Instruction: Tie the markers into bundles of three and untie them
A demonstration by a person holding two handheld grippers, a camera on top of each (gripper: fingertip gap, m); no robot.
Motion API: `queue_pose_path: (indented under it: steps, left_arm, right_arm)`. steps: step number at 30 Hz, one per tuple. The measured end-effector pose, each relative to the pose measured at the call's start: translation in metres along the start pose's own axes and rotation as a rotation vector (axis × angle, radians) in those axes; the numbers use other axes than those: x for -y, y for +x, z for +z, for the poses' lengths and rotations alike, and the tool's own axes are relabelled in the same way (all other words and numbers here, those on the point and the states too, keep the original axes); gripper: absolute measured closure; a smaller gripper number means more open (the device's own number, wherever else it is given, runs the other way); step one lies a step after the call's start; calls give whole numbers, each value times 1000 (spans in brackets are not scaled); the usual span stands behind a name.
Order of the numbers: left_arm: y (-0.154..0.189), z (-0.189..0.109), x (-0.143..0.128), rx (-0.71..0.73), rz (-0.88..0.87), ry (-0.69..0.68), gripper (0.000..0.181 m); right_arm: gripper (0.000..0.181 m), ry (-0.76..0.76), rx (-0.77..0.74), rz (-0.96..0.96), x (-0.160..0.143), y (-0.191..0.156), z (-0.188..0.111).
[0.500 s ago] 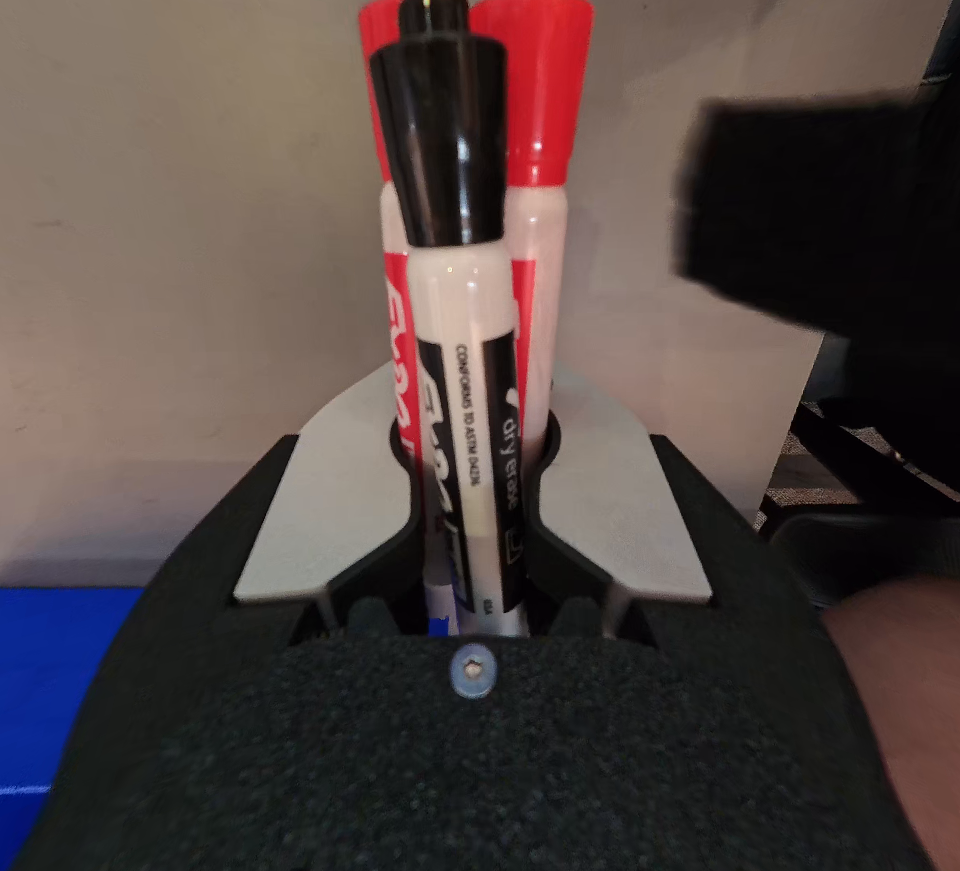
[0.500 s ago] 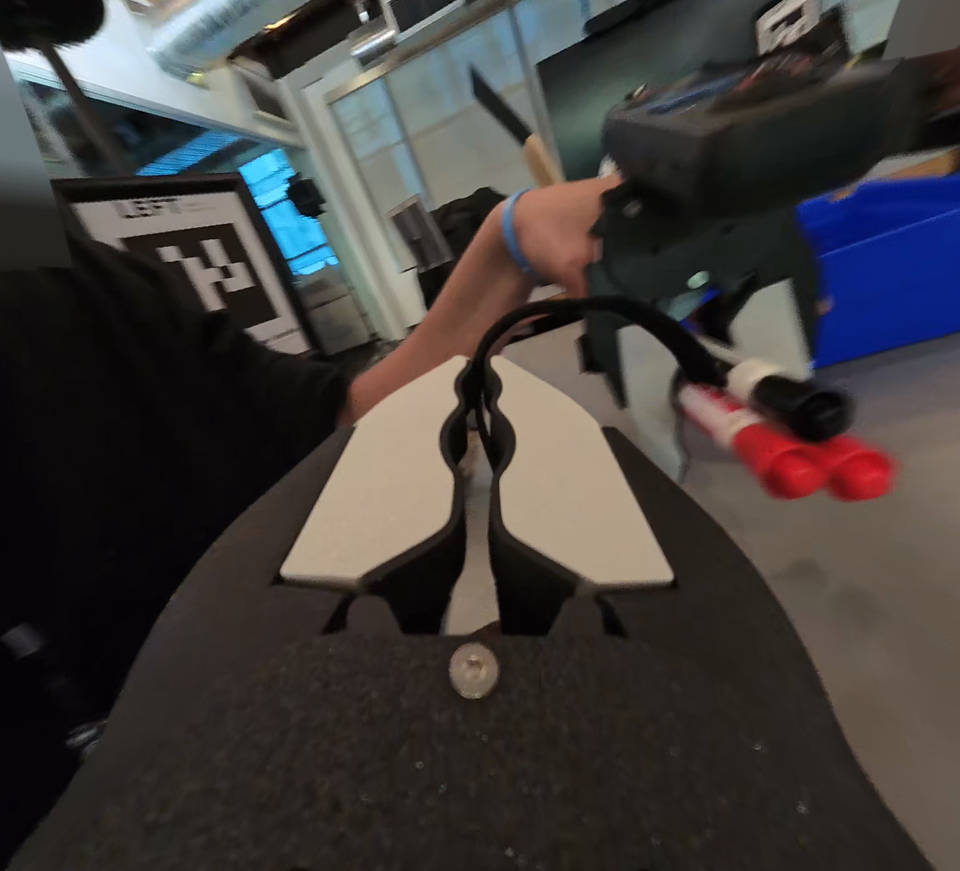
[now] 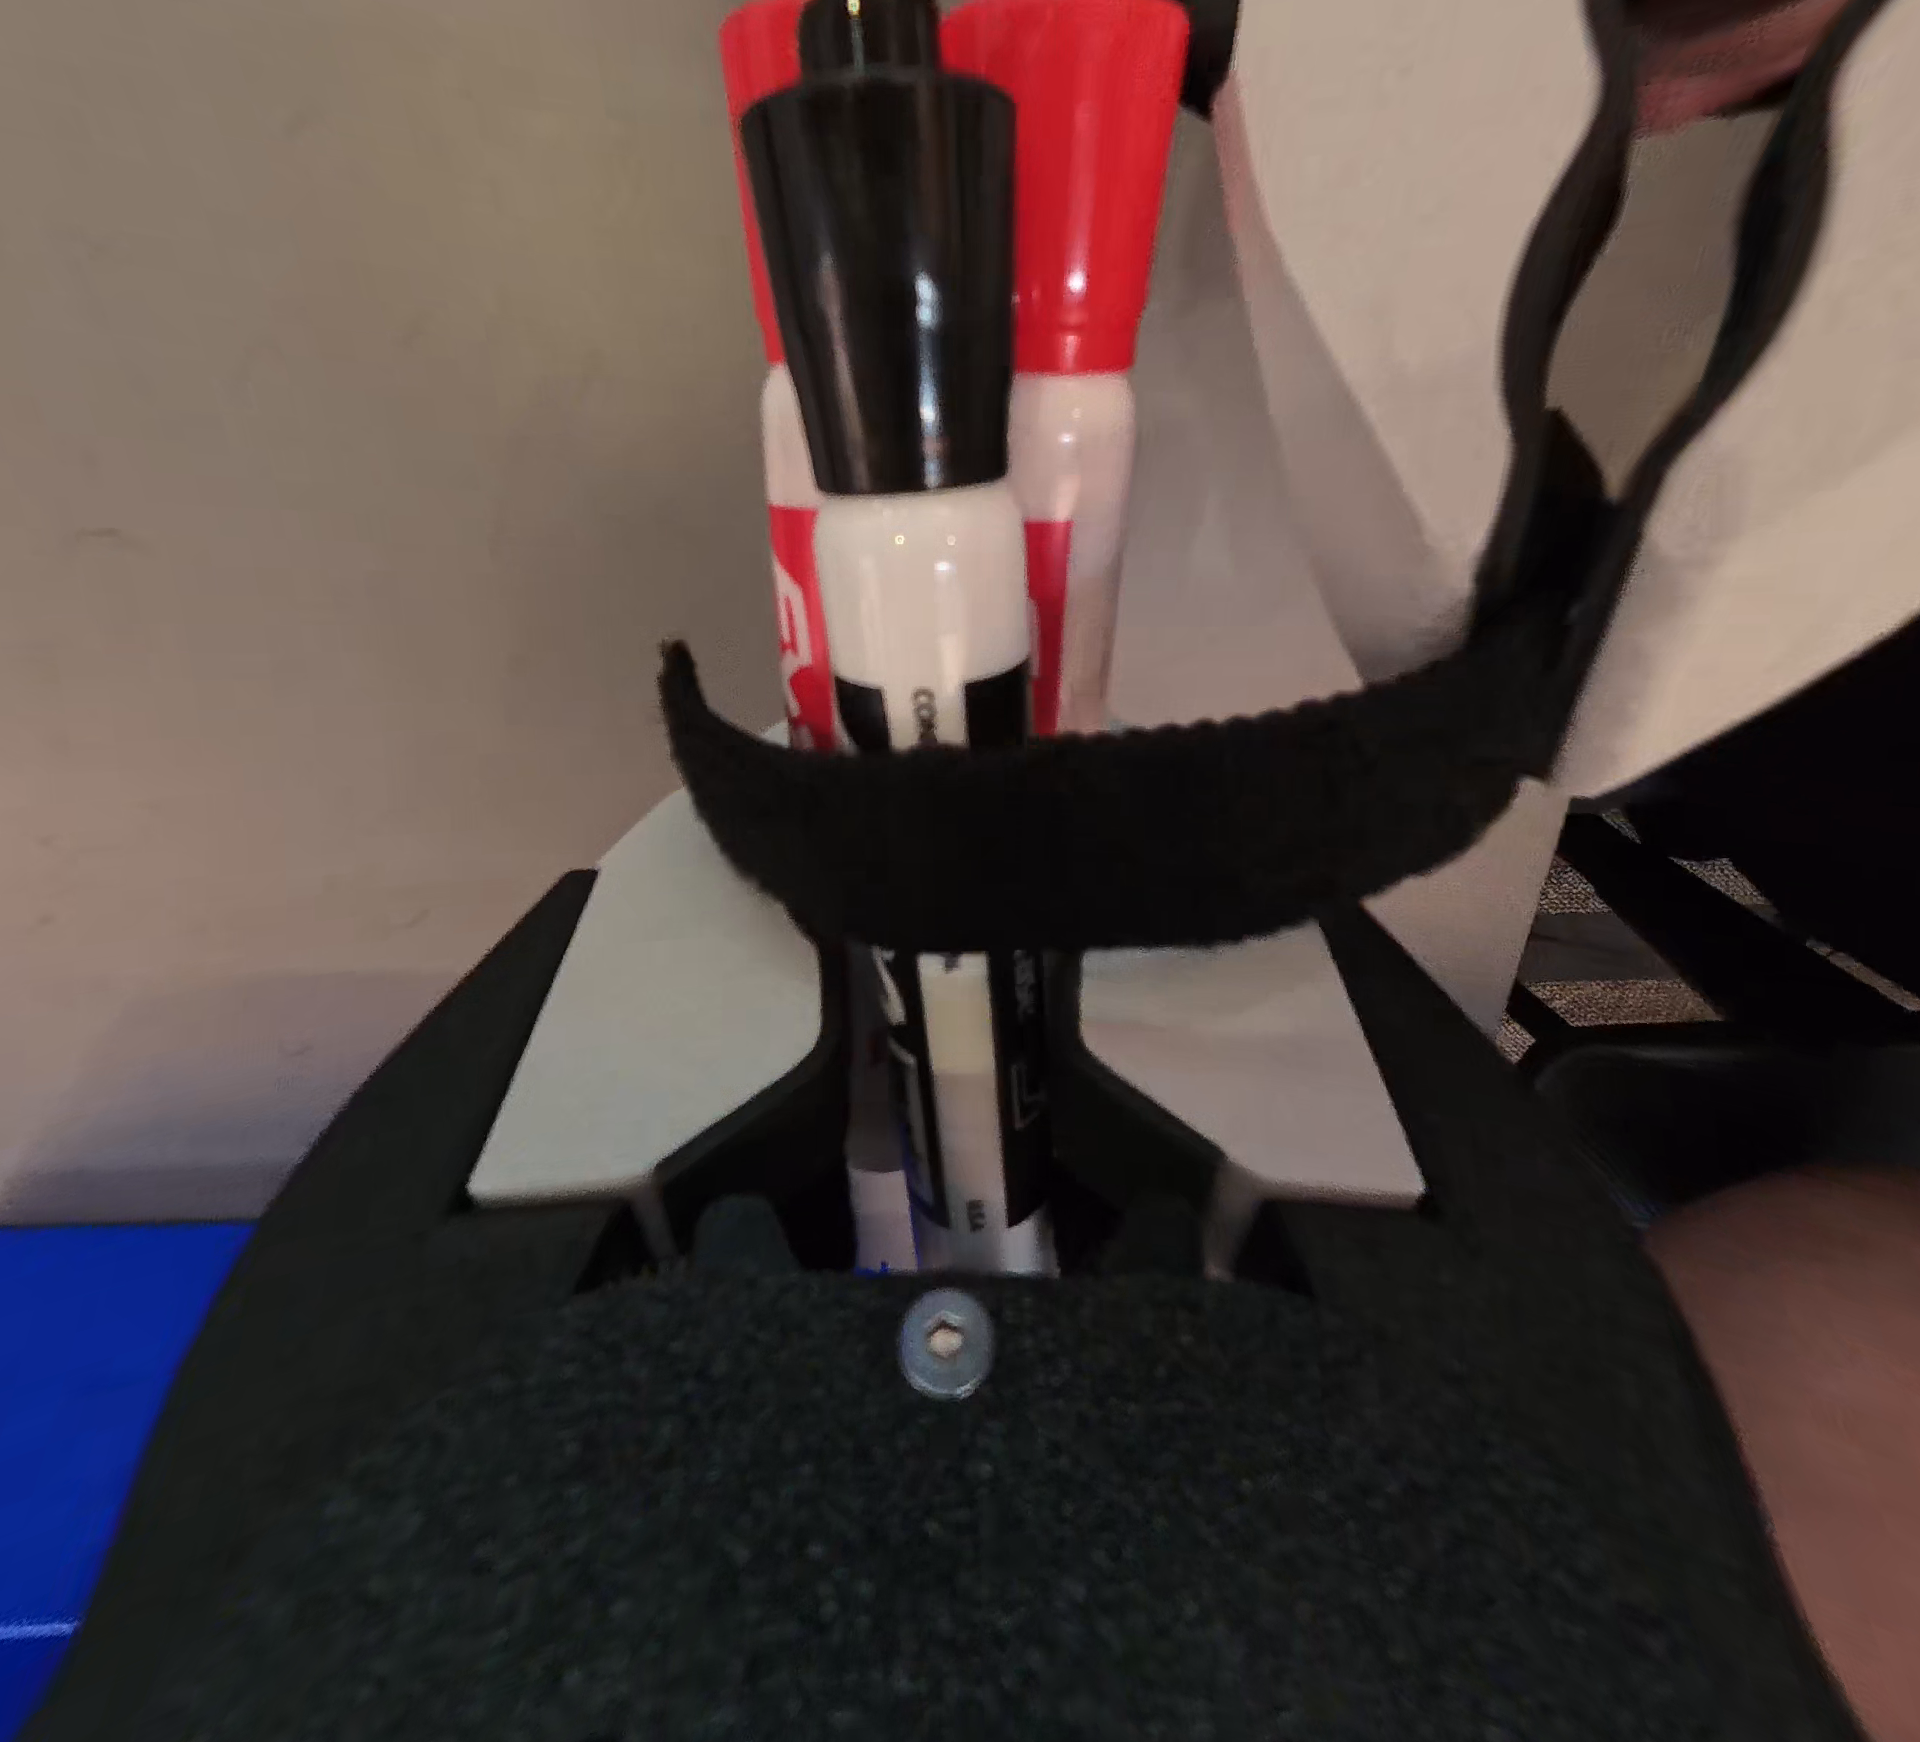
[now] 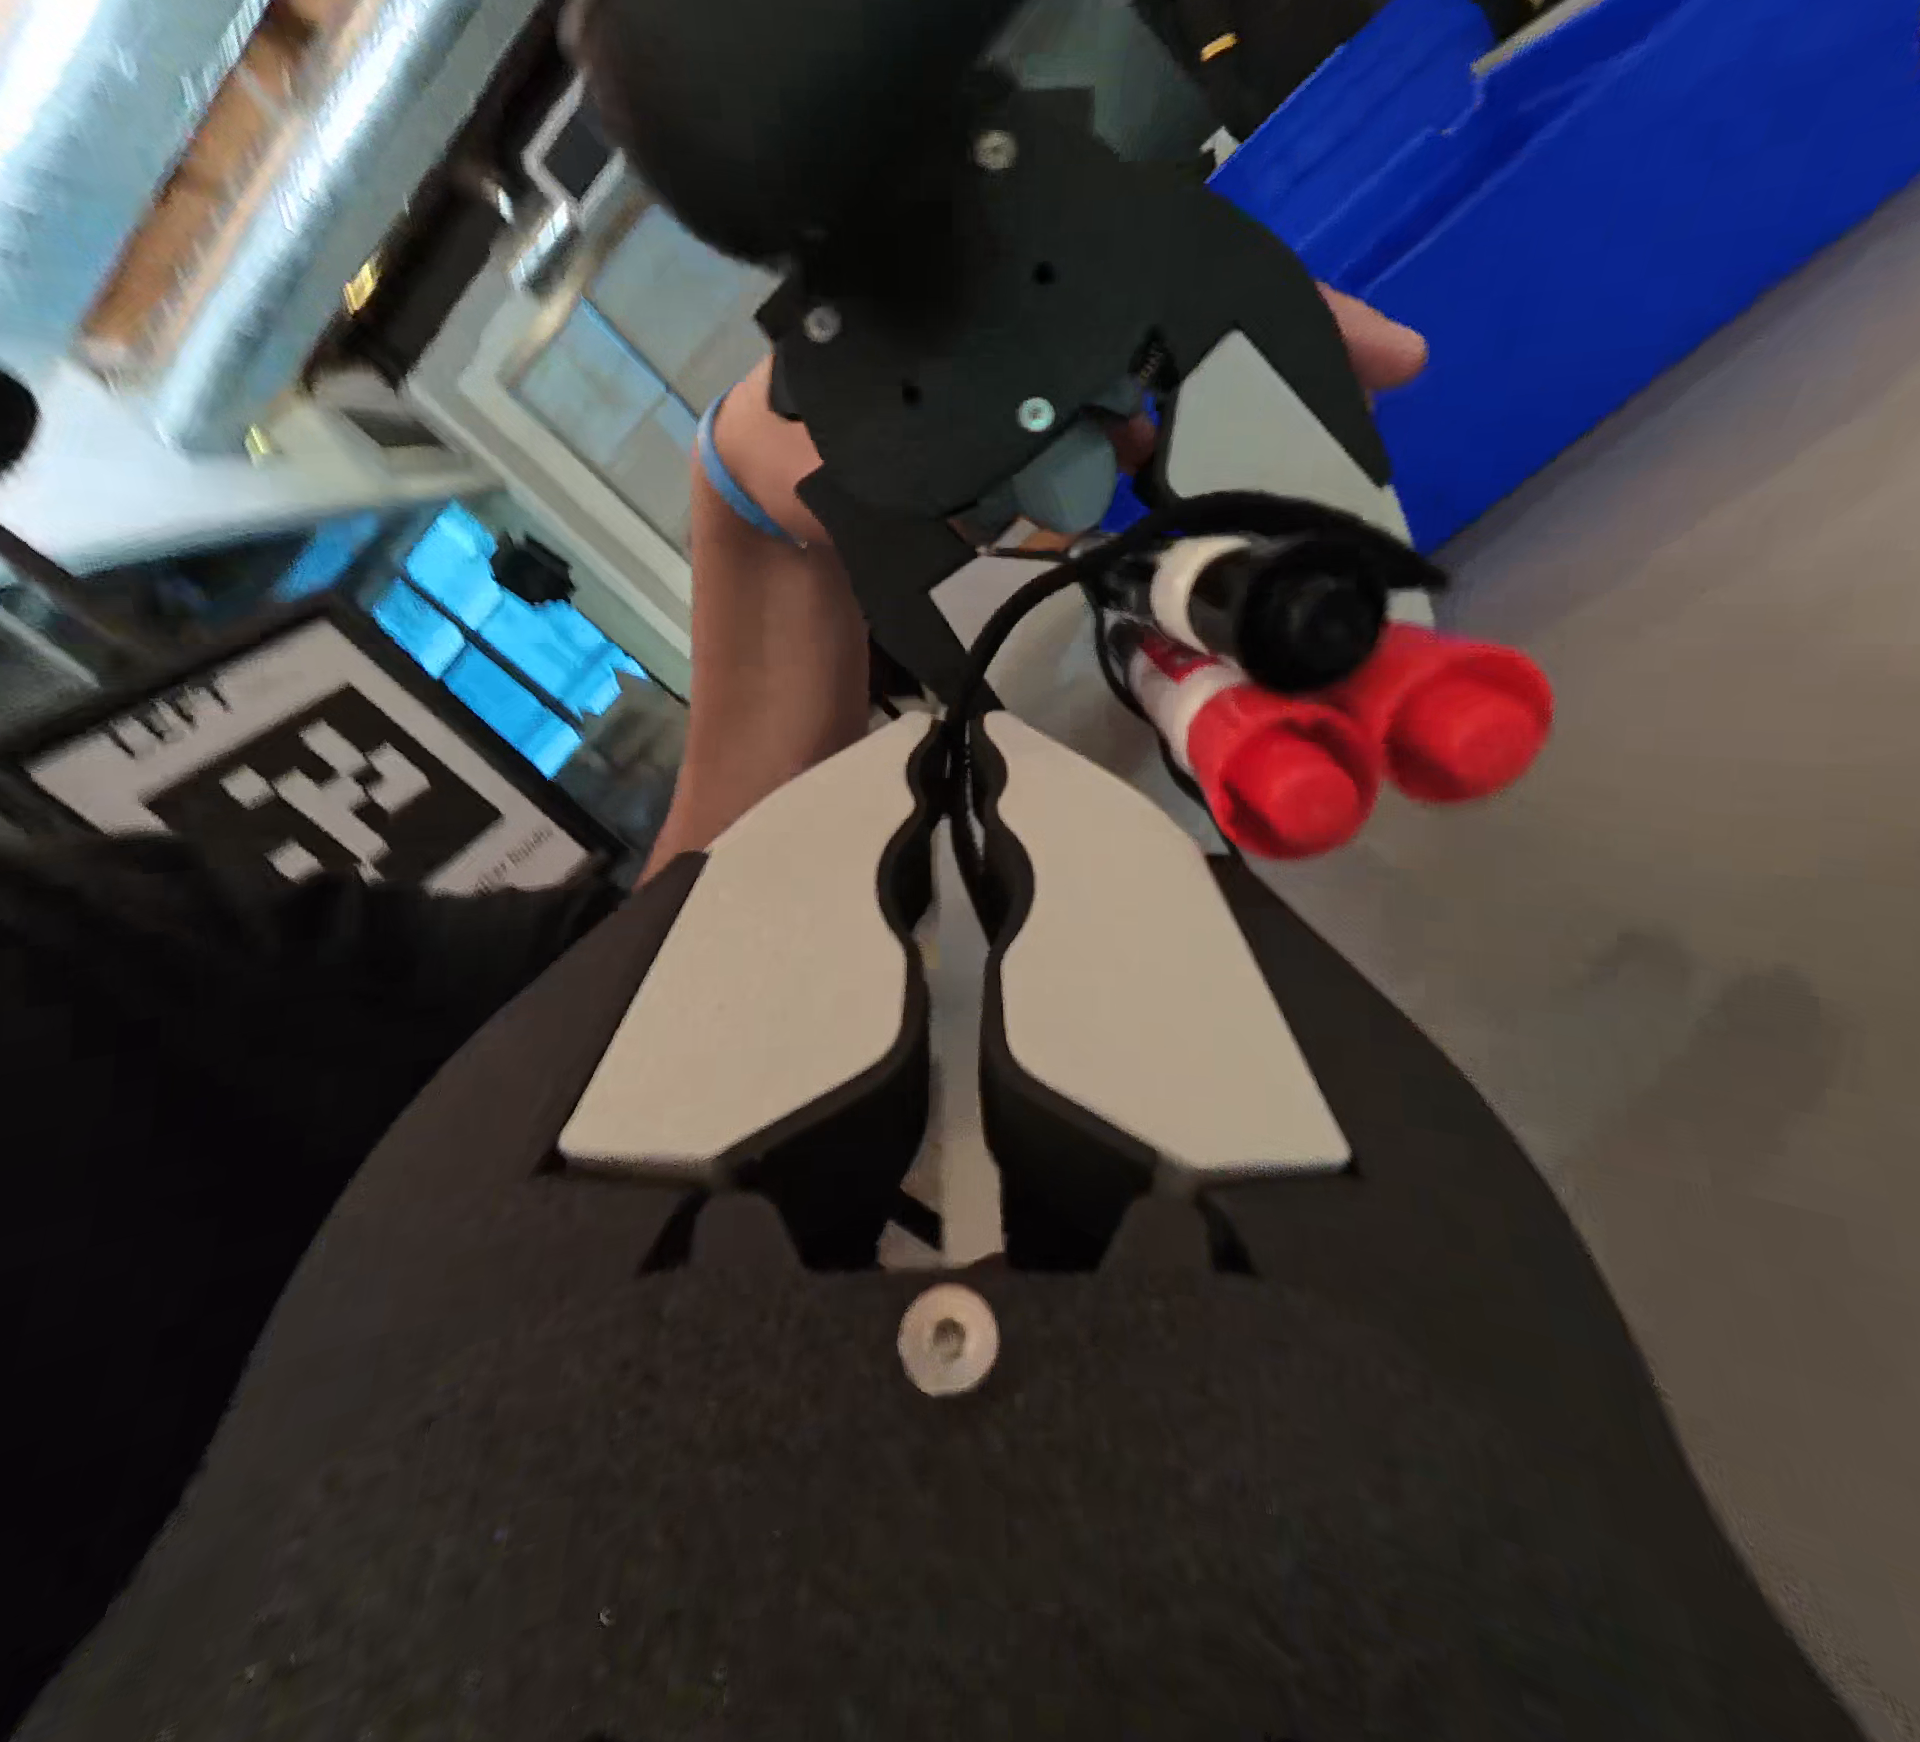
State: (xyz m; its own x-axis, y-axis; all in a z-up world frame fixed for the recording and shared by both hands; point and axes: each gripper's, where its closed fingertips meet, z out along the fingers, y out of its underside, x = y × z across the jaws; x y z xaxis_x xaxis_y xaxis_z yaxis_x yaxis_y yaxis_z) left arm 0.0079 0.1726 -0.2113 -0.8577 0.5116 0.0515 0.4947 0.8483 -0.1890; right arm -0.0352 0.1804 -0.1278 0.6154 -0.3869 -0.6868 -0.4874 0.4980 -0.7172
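We grip three markers [image 3: 914, 404] in our left gripper [image 3: 951, 996], fingers closed around their barrels. Our right gripper [image 4: 961, 757] pinches the strap [image 3: 1039, 819], which curves across the markers' front. Wrapping is underway, we judge; next comes carrying the strap behind them.

The left gripper [image 3: 940, 871] clamps three white-barrelled dry-erase markers, one with a glossy black cap [image 3: 883, 238] in front and two with red caps [image 3: 1070, 165] behind. A fuzzy black hook-and-loop strap [image 3: 1039, 819] curves across their barrels, its far end apparently pinched by the blurred right gripper [image 3: 1558, 487].
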Motion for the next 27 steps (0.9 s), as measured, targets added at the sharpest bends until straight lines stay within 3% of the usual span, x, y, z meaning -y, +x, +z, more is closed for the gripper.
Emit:
queue_pose_path:
  steps: [4,10,27]
  left_arm:
    - [-3,3,-3,-4,-14,-8,137]
    - [-4,6,-5,-7,-23,-24,138]
    - [1,9,-2,-41,-11,-21,138]
  right_arm:
    - [177,104,2,226,2,16,0]
    - [171,122,-16,397,-12,33,2]
    - [152,146,-17,558,-17,43,-3]
